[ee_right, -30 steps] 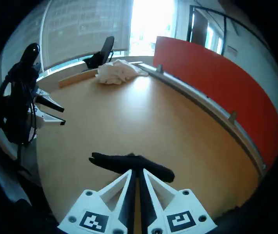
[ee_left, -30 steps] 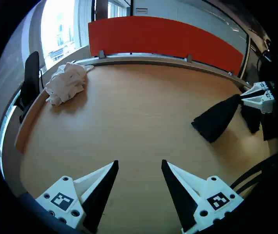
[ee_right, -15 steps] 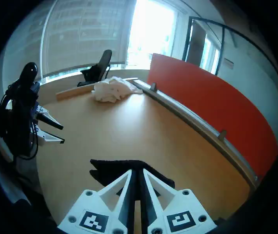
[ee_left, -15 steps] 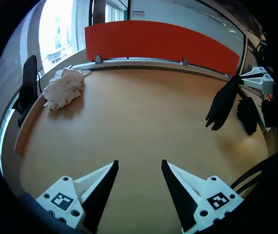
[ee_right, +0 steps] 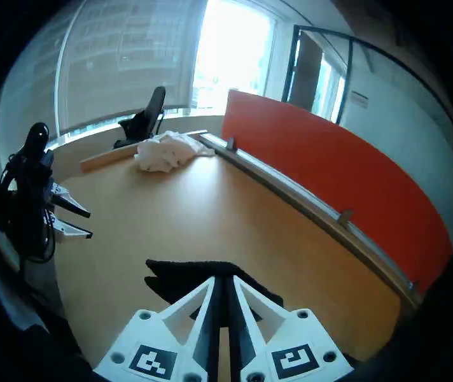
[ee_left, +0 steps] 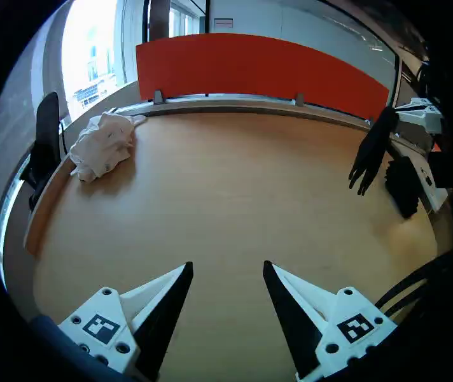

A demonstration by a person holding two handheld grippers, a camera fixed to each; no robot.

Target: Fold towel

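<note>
Right gripper (ee_right: 226, 280) is clenching black towel (ee_left: 371, 151), apparently clear of table (ee_left: 226, 184); left gripper (ee_left: 226, 266) is hovering, released.

Your left hand-held gripper (ee_left: 226, 266) has white wedge-shaped bodies lined with black tapered fingers (ee_left: 166, 305). Each carries a square black-and-white marker (ee_left: 101, 326) ringed by dark screw holes (ee_left: 122, 347) (black cables (ee_left: 411, 286) trail alongside). Your right hand-held gripper (ee_right: 225, 280) is built the same.

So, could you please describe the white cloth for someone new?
Follow the orange divider to the table's window corner, beside the black chair. The crumpled white cloth lies there; unlike the black towel hanging from the right gripper, it is pale and heaped.
</note>
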